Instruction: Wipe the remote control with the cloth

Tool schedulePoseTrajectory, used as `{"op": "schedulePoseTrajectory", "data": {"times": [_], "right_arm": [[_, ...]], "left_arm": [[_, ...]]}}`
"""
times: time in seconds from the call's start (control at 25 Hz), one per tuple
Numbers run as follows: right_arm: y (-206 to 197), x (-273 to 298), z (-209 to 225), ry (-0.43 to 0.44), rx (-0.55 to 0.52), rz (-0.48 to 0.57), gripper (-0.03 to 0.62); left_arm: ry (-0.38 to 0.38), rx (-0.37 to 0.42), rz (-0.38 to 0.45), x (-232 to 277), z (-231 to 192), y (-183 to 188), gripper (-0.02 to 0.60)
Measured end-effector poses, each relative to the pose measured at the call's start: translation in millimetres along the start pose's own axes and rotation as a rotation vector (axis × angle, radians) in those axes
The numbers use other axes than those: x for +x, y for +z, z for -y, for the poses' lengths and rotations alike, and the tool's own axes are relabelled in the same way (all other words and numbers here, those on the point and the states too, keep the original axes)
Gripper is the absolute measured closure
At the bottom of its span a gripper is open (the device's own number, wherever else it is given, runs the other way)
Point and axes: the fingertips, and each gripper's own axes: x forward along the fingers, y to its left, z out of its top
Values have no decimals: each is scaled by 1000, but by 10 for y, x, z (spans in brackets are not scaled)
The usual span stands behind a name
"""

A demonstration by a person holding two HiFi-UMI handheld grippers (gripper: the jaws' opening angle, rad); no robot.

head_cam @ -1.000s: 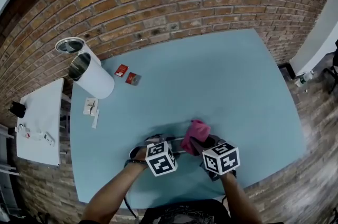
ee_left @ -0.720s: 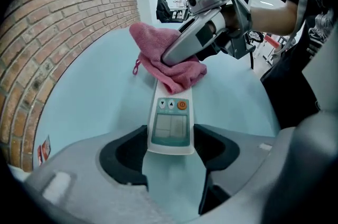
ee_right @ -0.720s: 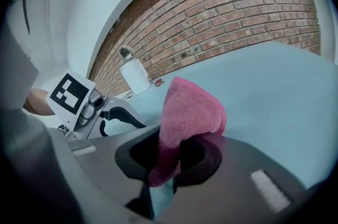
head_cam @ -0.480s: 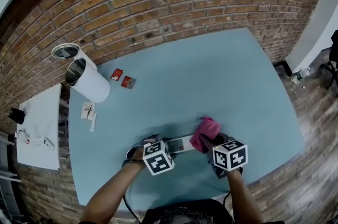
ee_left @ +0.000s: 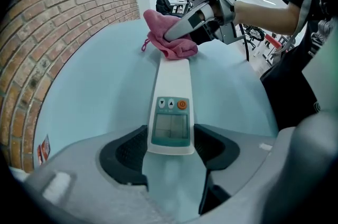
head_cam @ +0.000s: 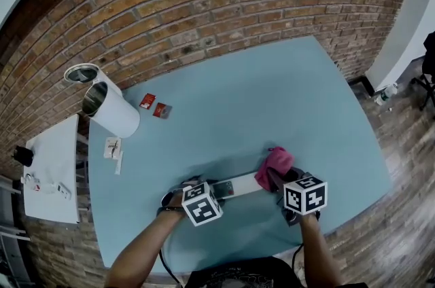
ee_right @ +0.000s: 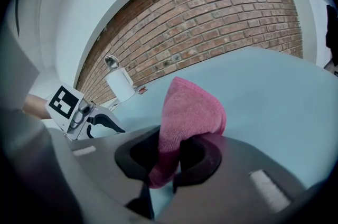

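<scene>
The white remote control (head_cam: 239, 185) lies across the near part of the blue table (head_cam: 272, 96), its small screen and orange button (ee_left: 170, 117) facing up. My left gripper (head_cam: 204, 189) is shut on its screen end, one pad against each side (ee_left: 170, 148). The pink cloth (head_cam: 273, 167) rests on the remote's far end (ee_left: 169, 40). My right gripper (head_cam: 278, 179) is shut on this cloth, and a fold of it (ee_right: 187, 112) sticks up between the jaws (ee_right: 169, 158). The remote's end under the cloth is hidden.
Two white cylinders (head_cam: 111, 111) (head_cam: 83, 73) stand at the table's far left by the brick wall. Two small red packets (head_cam: 154, 105) and a white item (head_cam: 114, 147) lie near them. A white side table (head_cam: 51, 168) stands left of the blue table.
My right gripper has slid the pink cloth rightwards along the remote, from near the left gripper to the remote's far end. The left gripper kept its hold in place.
</scene>
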Motion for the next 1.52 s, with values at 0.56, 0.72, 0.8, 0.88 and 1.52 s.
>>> {"op": "schedulePoseTrajectory", "data": {"times": [0.56, 0.72, 0.8, 0.88, 1.52], "right_arm": [[271, 199, 60, 23, 24, 94, 528], [165, 189, -7, 55, 29, 76, 528], [132, 151, -19, 62, 33, 76, 528], [91, 109, -26, 63, 37, 75, 528], [-243, -214, -155, 77, 52, 84, 528]], "left_arm": [[-8, -14, -21, 7, -40, -1, 308], [-14, -15, -26, 6, -37, 7, 307], [-17, -14, -30, 6, -37, 3, 307], [-24, -14, -37, 6, -29, -9, 307], [-24, -40, -82, 16, -23, -15, 307]]}}
